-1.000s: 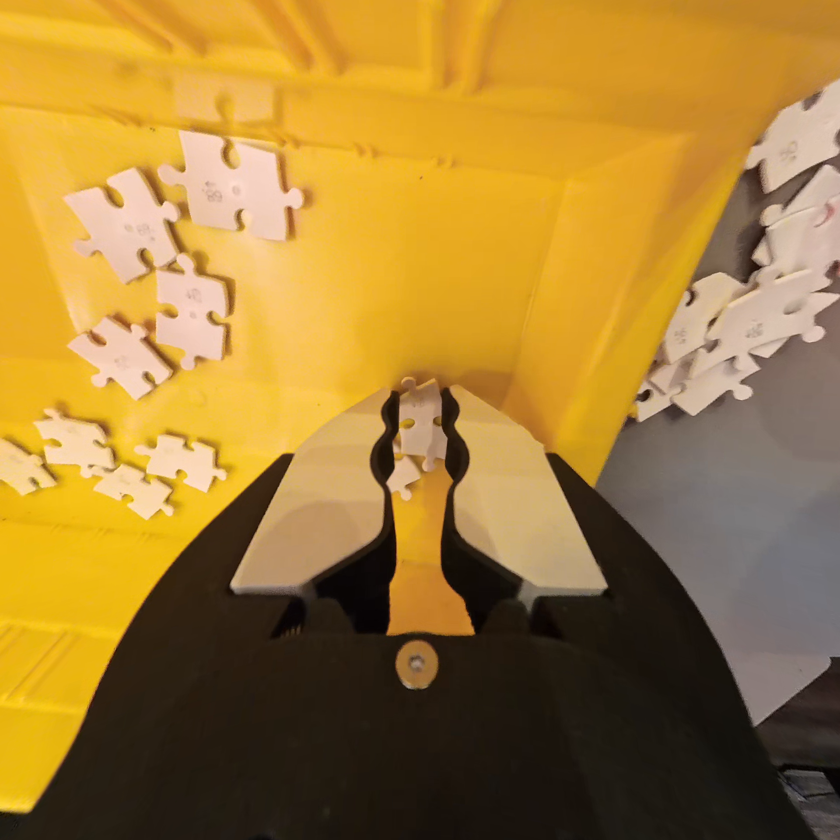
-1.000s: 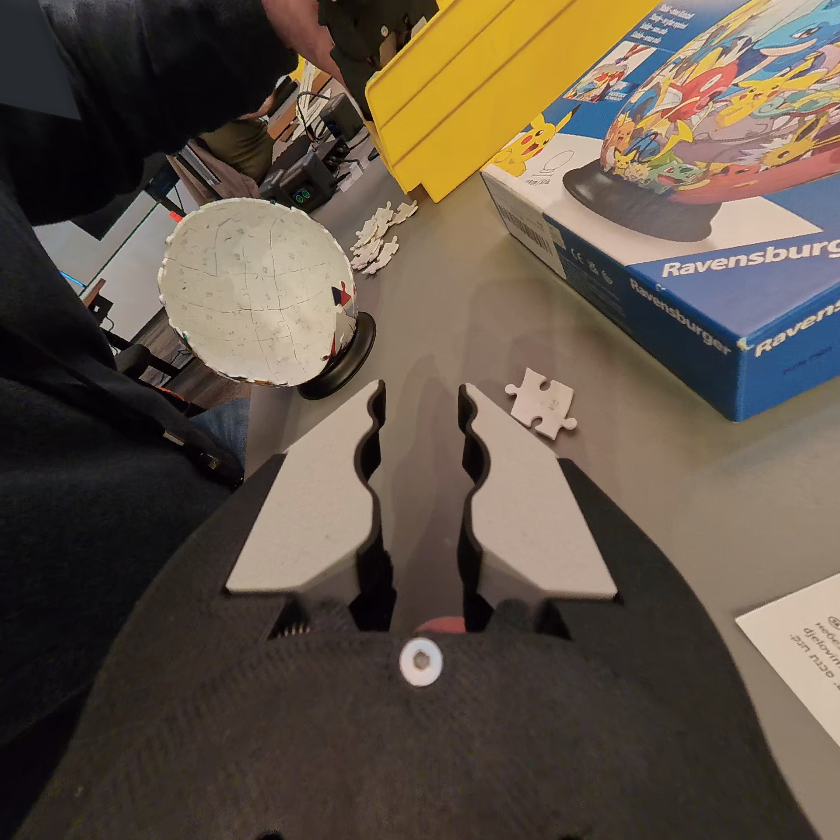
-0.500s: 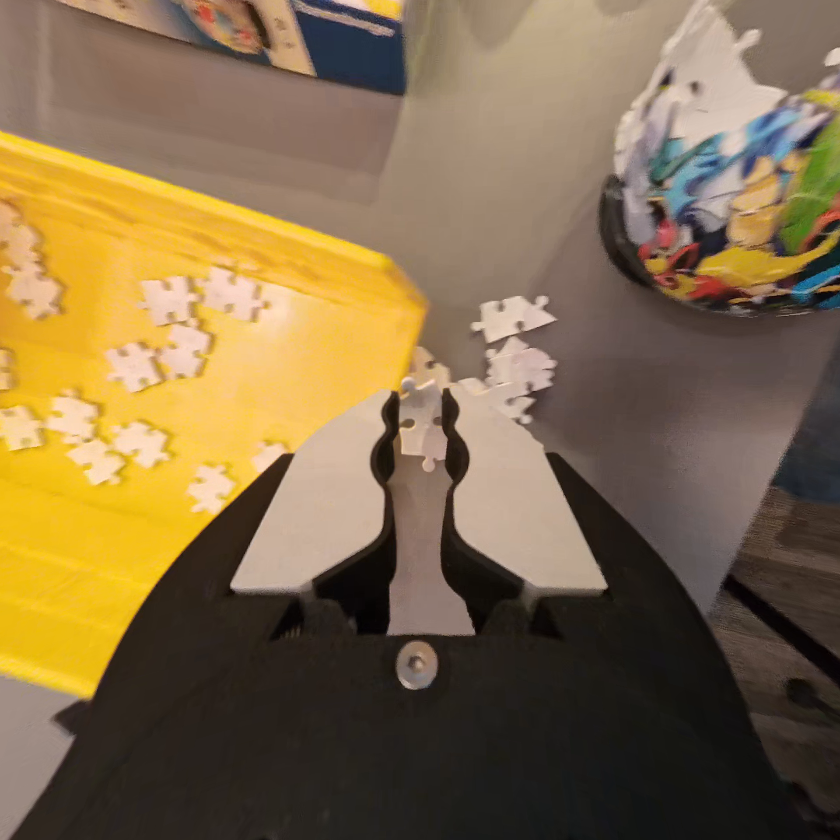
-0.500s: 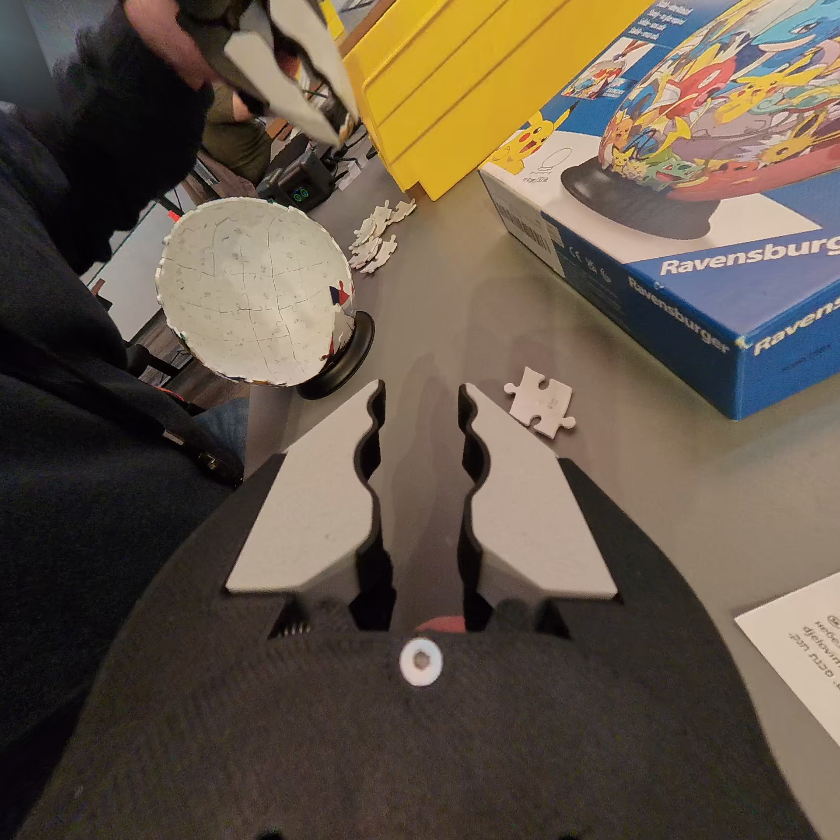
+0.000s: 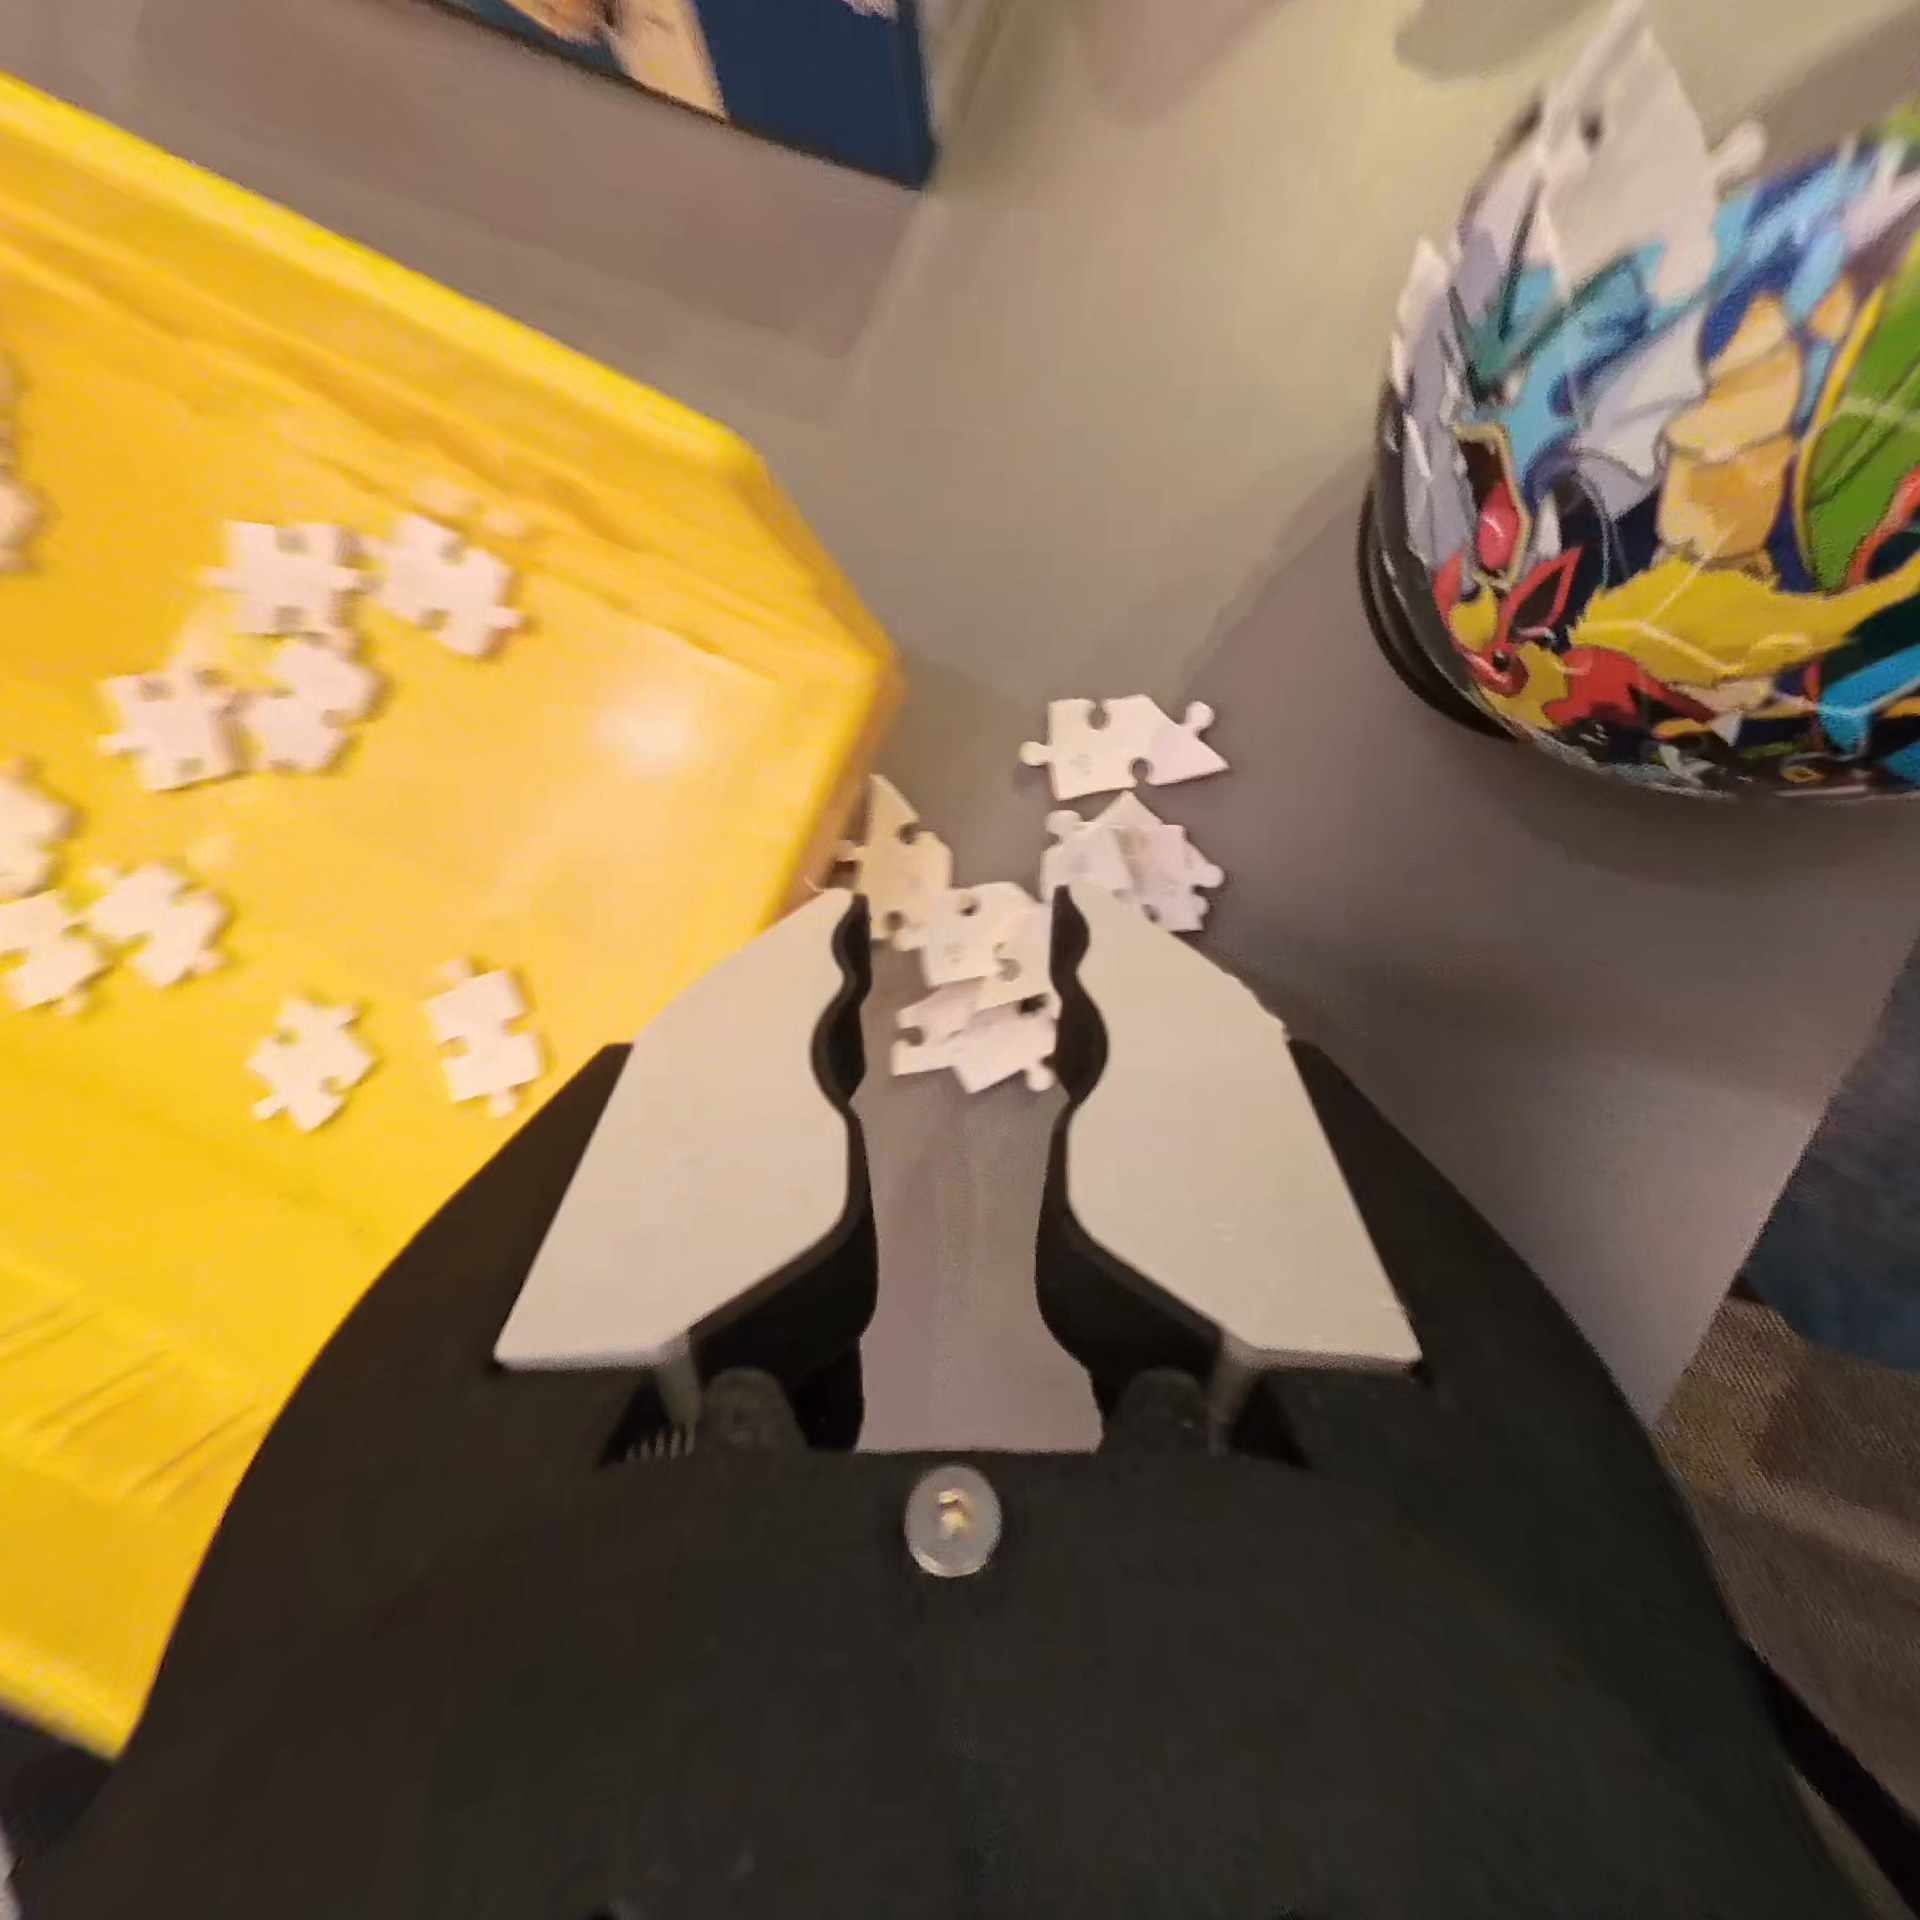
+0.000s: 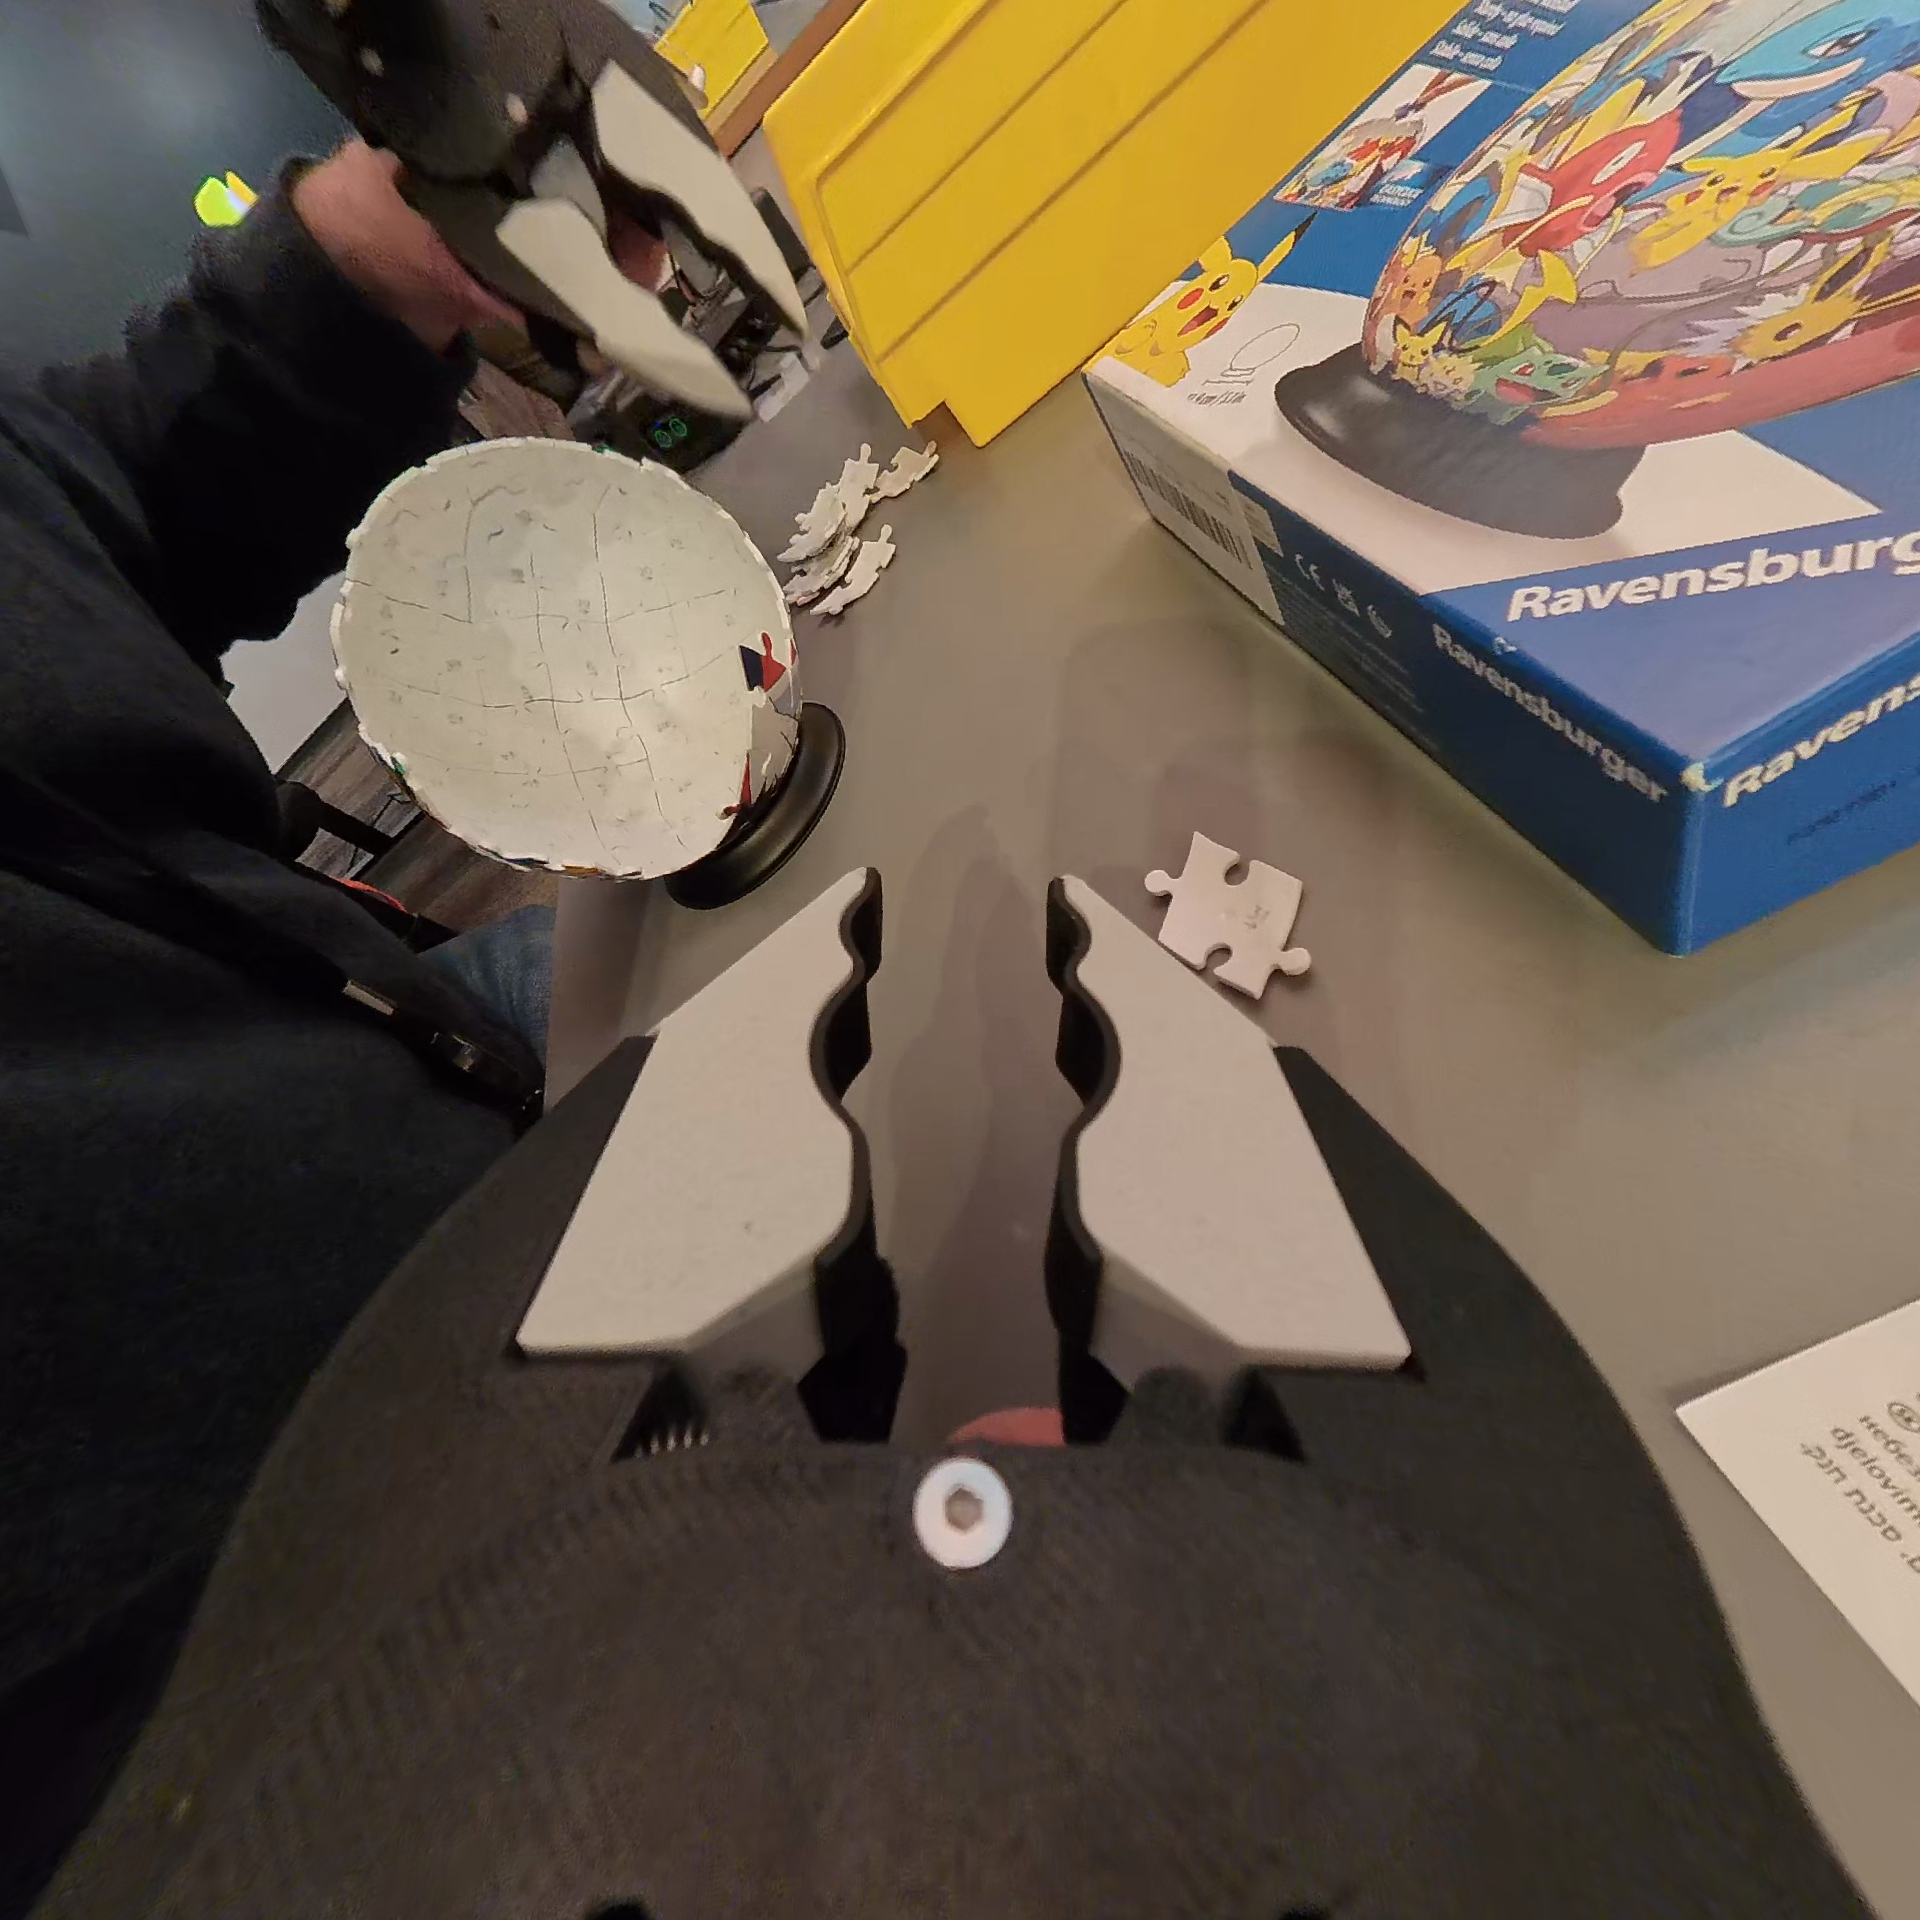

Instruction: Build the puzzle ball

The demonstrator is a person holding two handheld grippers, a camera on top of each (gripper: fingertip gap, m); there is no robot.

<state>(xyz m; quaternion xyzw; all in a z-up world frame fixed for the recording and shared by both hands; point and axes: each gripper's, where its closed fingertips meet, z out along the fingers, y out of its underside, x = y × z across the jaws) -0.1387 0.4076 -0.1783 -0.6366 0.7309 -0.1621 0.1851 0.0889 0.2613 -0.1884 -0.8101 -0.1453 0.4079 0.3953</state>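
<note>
On the left we see the yellow bin with white pieces scattered face down over its floor. Just beside its corner, on the grey table, lies a small heap of loose pieces. Our left gripper hangs above that heap with its jaws spread and, as far as the blurred view lets us judge, nothing between them (the pieces seen in the gap appear to lie on the table below).

Further right stands the puzzle ball, a half-built shell tilted on its black stand, its printed side towards the left wrist view and its white hollow towards the right one.

Our right gripper hovers low over the table, jaws parted and empty, with a single piece just beside its right finger and the blue puzzle box beyond.

We judge the step in hand to be sorting and fetching pieces. The next move calls for choosing one piece, pinching it by its edges, and carrying it to the shell's open rim.
</note>
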